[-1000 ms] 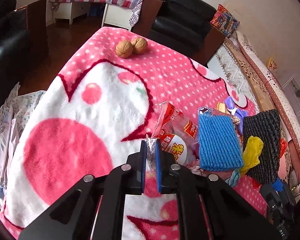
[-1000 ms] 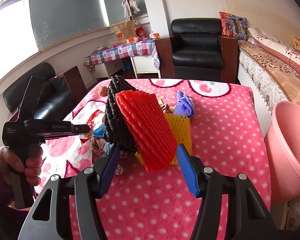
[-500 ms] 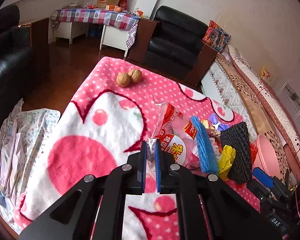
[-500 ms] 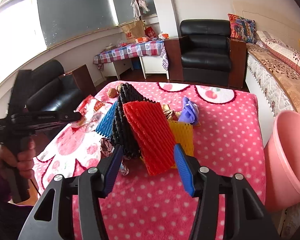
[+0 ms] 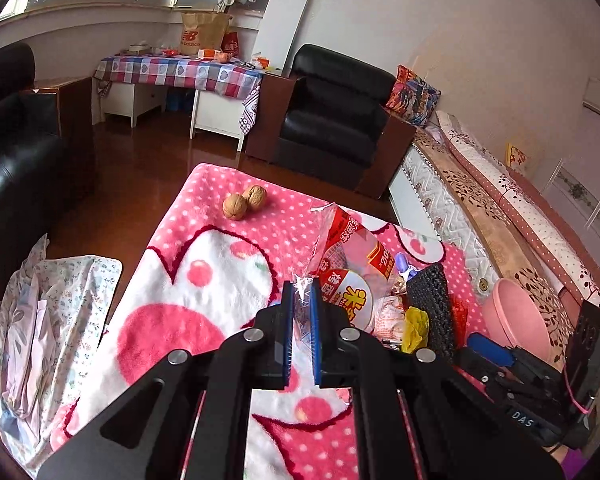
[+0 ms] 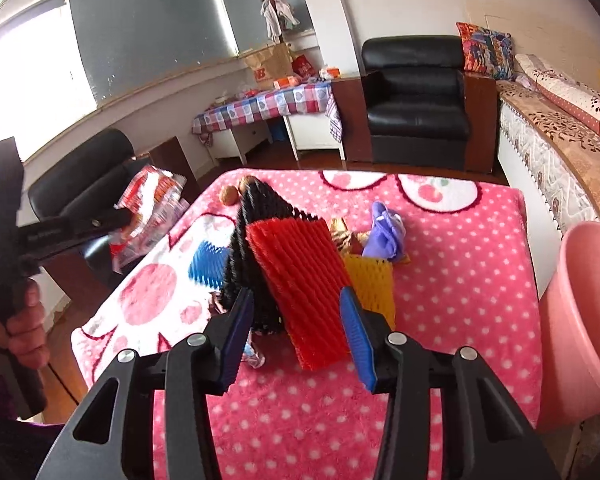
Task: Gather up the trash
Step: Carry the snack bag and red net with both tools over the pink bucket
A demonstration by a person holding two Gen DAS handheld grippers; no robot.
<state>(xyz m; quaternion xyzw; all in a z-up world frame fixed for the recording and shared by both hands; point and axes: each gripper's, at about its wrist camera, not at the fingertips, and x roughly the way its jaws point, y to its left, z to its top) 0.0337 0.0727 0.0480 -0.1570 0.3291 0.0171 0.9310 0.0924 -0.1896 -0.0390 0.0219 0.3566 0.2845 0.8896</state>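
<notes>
Snack wrapper (image 5: 342,264), red and clear, is pinched by its clear edge between the pads of the left gripper (image 5: 301,328) and held above the pink blanket (image 5: 204,280). Red foam net (image 6: 300,284) and black foam net (image 6: 256,232) are seen between the closing jaws of the right gripper (image 6: 296,332), not yet pressed. A pink bucket (image 6: 580,320) stands beside the blanket, and 2 walnuts (image 5: 244,202) lie at its far edge.
</notes>
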